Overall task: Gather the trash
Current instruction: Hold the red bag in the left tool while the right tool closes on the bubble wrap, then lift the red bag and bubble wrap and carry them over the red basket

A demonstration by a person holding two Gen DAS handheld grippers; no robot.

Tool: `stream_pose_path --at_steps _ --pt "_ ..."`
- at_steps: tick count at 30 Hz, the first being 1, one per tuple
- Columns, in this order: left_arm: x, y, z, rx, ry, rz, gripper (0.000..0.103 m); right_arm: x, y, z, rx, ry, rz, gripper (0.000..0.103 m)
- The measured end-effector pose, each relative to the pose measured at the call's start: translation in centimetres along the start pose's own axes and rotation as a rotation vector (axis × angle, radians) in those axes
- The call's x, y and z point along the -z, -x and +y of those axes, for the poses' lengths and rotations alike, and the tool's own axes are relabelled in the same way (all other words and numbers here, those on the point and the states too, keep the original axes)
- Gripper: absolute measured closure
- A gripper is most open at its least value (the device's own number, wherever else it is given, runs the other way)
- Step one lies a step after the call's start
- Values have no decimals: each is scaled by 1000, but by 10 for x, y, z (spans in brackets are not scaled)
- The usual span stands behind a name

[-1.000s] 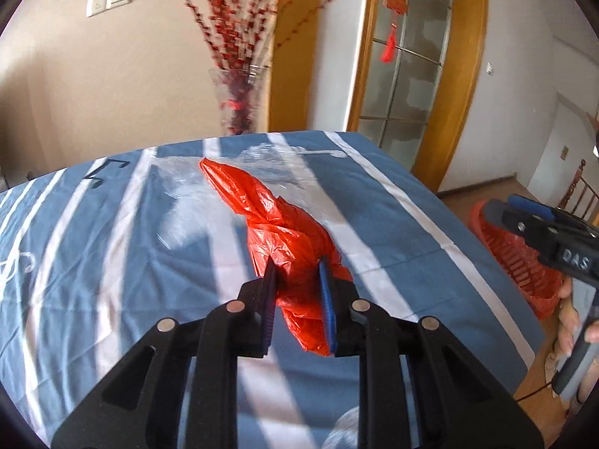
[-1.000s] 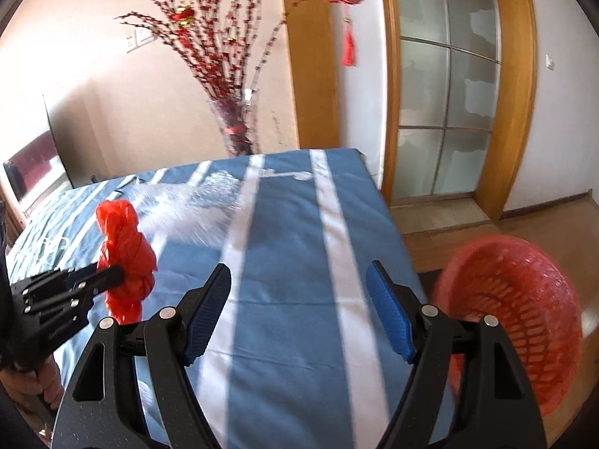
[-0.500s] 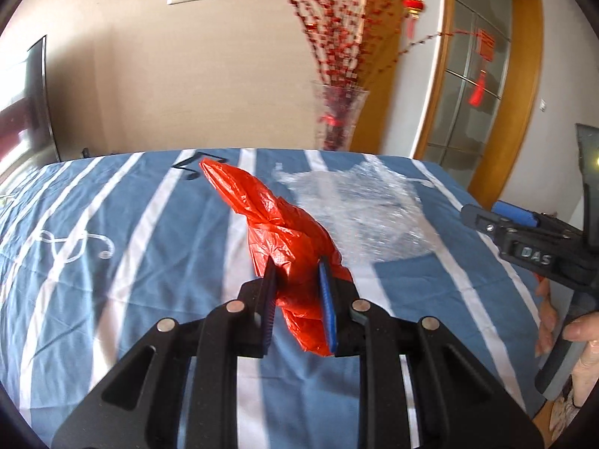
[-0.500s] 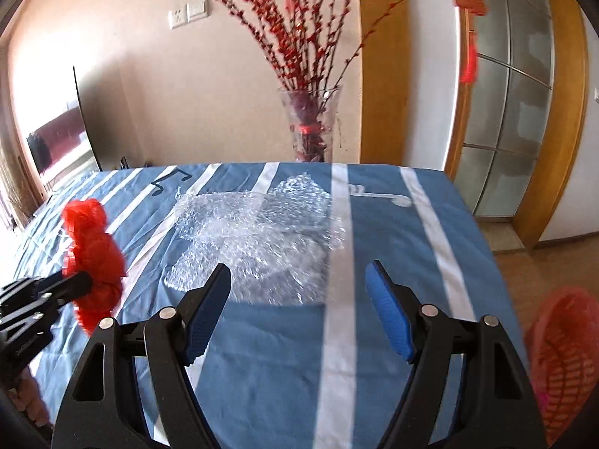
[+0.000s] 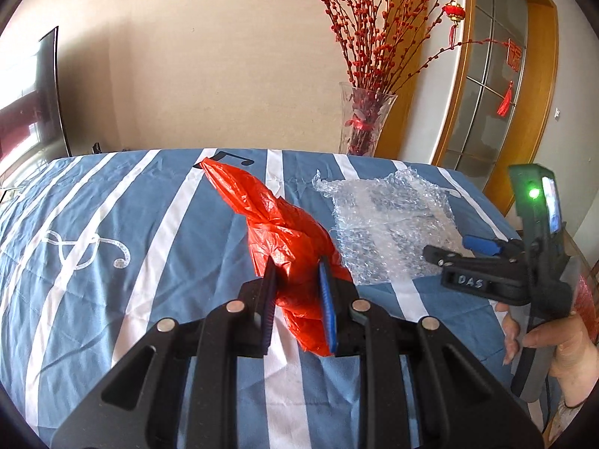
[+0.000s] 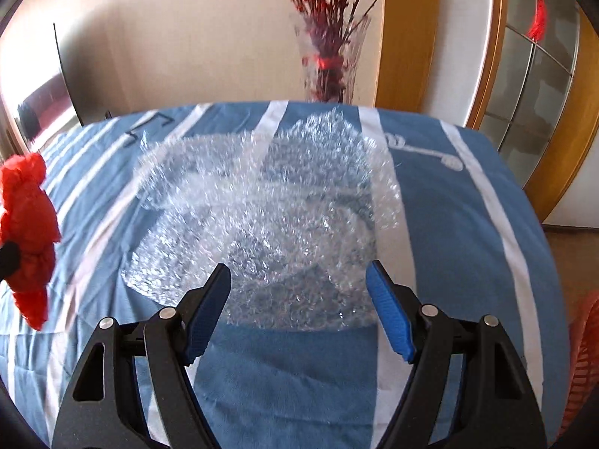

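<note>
The left gripper point(image 5: 297, 295) clamps a crumpled red plastic bag point(image 5: 284, 239) above the blue striped tablecloth point(image 5: 112, 224). The right gripper point(image 6: 299, 310), fingers wide and empty, hovers near the clear bubble-wrap sheet point(image 6: 262, 205) lying on it.

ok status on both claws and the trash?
Left claw shut on red plastic bag, lifted. Right claw open, lined up on bubble wrap flat on bed. Nothing in the way.

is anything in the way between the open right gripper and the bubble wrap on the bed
Nothing visible. The right gripper is open, with only bare blue striped bedcover between its fingertips and the near edge of the bubble wrap. The red plastic bag, pinched in the left gripper, hangs off to the left side.
</note>
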State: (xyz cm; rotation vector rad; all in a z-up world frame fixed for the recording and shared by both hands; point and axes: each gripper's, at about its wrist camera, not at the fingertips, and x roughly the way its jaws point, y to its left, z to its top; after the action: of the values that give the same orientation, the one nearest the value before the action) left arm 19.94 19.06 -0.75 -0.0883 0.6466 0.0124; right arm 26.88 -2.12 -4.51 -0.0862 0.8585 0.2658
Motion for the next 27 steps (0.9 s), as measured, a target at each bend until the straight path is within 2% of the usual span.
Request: stream_pose_path --at_steps 1,3,4,6,7,10,17,27 --pt "-1 -2 -1 1 -3 1 81 2 -5 1 1 7 16 37" --pt "-1 -4 -2 4 -6 2 81 5 -11 3 8 20 35 42" --pt "-2 -6 -3 5 -9 3 81 5 -10 3 7 20 31 52" --pt "-3 -8 -4 6 -12 6 81 6 -9 1 14 20 30 63" --pt "-3 -10 -4 6 -12 7 81 6 -8 1 15 19 29 74" --pt "-3 -12 -5 6 -9 13 81 7 -6 -6 10 1 27 88" --pt "-4 -13 -10 9 -16 24 81 17 12 -29 -26 -81 7 92" --pt "-5 5 -40 42 -48 3 81 39 71 -76 -16 -177 -58 92"
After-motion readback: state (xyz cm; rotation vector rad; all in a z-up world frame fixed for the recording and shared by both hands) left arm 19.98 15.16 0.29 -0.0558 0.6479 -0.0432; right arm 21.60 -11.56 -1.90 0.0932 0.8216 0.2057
